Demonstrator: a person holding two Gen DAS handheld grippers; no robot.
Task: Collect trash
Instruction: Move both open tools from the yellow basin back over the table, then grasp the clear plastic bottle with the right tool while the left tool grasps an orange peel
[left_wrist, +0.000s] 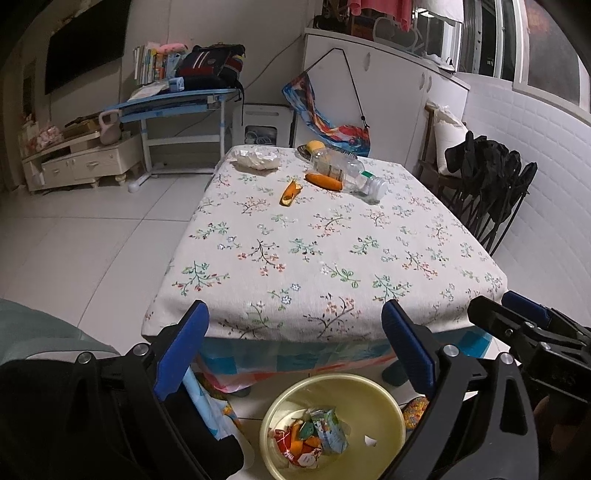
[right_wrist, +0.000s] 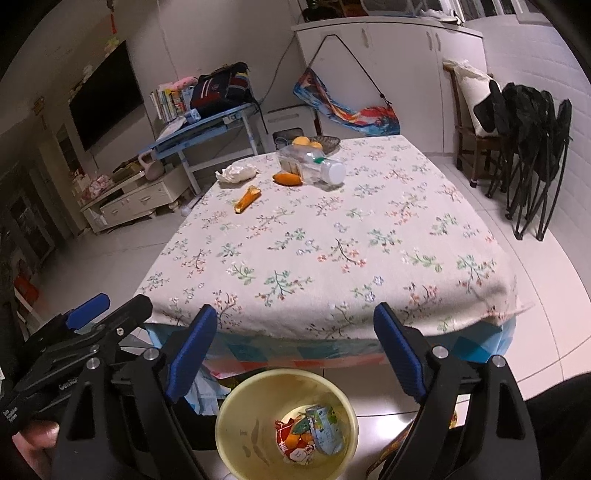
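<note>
Both grippers, left (left_wrist: 295, 354) & right (right_wrist: 295, 354), are hovering spread wide, nothing btwn jaws, directly over the pale yellow plastic bin (right_wrist: 236, 424) w/ wrappers inside. Remaining trash is lying well ahead on the floral-cloth counter (left_wrist: 332, 258): clear plastic bottle (left_wrist: 343, 170), light, slippery, crushable; prob. best pinched mid-body. Orange peel strip (left_wrist: 291, 192), soft; take across width.

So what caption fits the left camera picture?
Open left hand-held gripper above yellow bin; bottle and peels wait on table.
</note>
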